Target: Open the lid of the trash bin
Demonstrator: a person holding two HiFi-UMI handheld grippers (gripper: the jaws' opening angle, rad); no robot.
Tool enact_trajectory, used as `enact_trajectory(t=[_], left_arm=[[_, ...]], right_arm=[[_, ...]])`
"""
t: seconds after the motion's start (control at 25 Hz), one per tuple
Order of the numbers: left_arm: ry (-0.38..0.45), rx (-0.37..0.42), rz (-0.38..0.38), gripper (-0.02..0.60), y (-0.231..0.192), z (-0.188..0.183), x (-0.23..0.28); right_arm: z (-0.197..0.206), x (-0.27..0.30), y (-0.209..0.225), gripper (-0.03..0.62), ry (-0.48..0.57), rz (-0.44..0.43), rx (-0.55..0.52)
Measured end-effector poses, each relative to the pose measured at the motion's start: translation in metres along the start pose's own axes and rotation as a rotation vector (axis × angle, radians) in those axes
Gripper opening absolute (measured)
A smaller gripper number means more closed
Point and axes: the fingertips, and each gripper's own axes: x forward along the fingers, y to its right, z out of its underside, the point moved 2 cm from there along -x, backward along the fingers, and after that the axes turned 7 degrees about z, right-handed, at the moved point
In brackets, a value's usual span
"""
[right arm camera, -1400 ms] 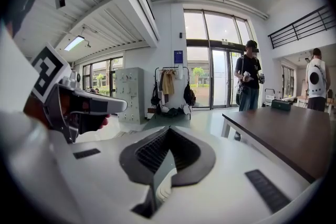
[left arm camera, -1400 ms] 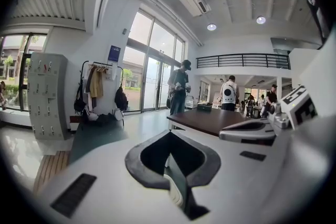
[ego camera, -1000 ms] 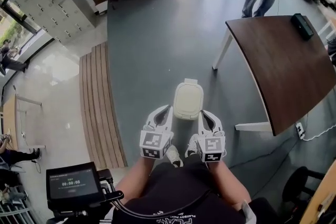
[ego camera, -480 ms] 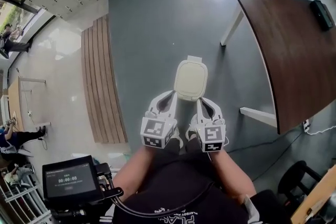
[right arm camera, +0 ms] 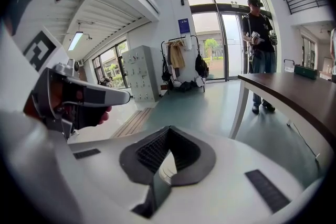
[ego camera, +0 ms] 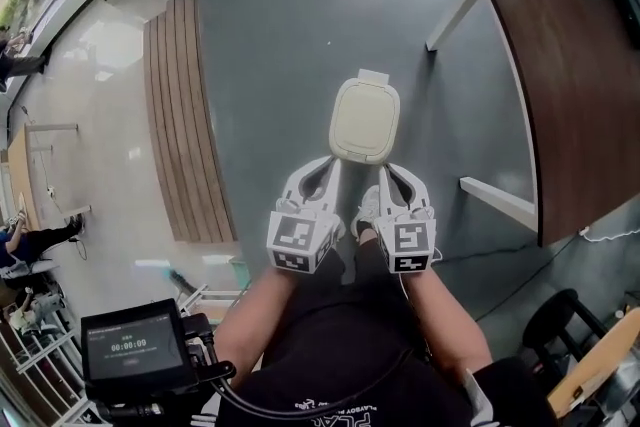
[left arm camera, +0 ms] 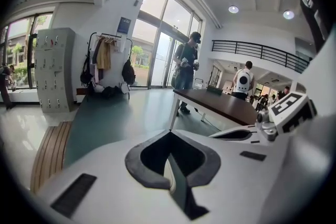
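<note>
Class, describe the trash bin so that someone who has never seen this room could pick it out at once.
Start at the large dark brown wooden table with white legs. On the grey-green floor beside it stands a small cream plastic trash bin. Its closed, rounded-square pale lid sets it apart from the dark table.

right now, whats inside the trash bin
The trash bin is covered by its cream lid, which lies shut over the whole opening in the head view, so nothing inside can be seen. Nothing lies on top of the lid.
</note>
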Motion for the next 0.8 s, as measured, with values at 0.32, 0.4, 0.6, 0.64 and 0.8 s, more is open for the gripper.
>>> enact_trajectory(t=[0.32, 0.4, 0.6, 0.64, 0.8], left_arm=[[-0.035, -0.027, -0.002, -0.002, -0.022, 0.032, 0.013], [-0.051, -0.028, 0.0, -0.002, -0.039, 0.056, 0.028], [-0.079, -0.034, -0.014, -0.002, -0.061, 0.102, 0.054], [-0.083, -0.041, -0.016, -0.002, -0.063, 0.111, 0.059], [-0.109, -0.052, -0.003, -0.002, -0.07, 0.146, 0.076]], right_arm=[[0.027, 0.019, 0.018, -0.002, -0.035, 0.069, 0.02], [0.045, 0.043, 0.018, -0.002, -0.044, 0.07, 0.019], [0.082, 0.075, 0.013, -0.002, -0.062, 0.059, 0.024], [0.09, 0.081, 0.011, -0.002, -0.067, 0.052, 0.025], [0.126, 0.101, 0.002, -0.002, -0.093, 0.036, 0.041]])
